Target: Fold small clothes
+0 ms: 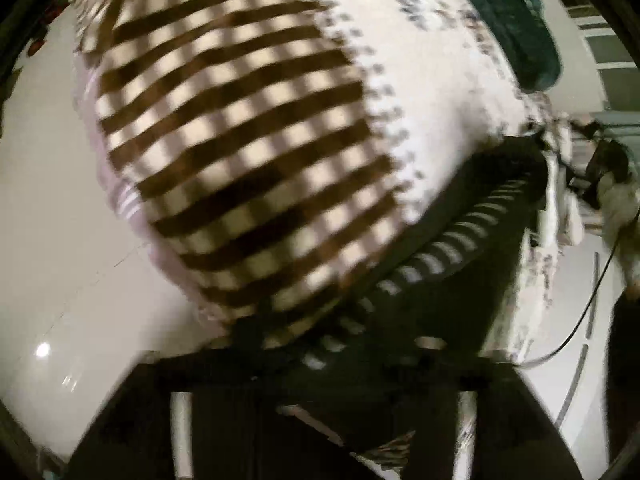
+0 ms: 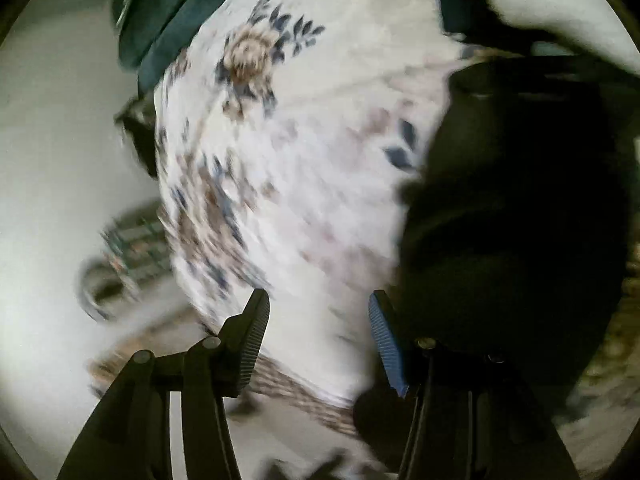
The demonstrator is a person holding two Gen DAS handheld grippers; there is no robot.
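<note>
A brown-and-cream checked garment (image 1: 240, 152) lies on the white table, on or against a white floral-print cloth (image 1: 432, 80). My left gripper (image 1: 320, 344) is low in its view, its fingers blurred and dark against a black ribbed-edged cloth (image 1: 460, 240); I cannot tell how its jaws stand. In the right wrist view the white floral cloth (image 2: 288, 160) fills the centre. My right gripper (image 2: 316, 340) is open, with the cloth's near edge between its fingers (image 2: 252, 344). A black garment (image 2: 512, 220) lies to its right. Both views are motion-blurred.
A dark green garment (image 1: 516, 24) lies at the far side and also shows in the right wrist view (image 2: 168, 12). The white table (image 1: 52, 208) is bare at the left. A cable (image 1: 588, 308) runs at the right. A blurred patterned item (image 2: 132, 248) sits left.
</note>
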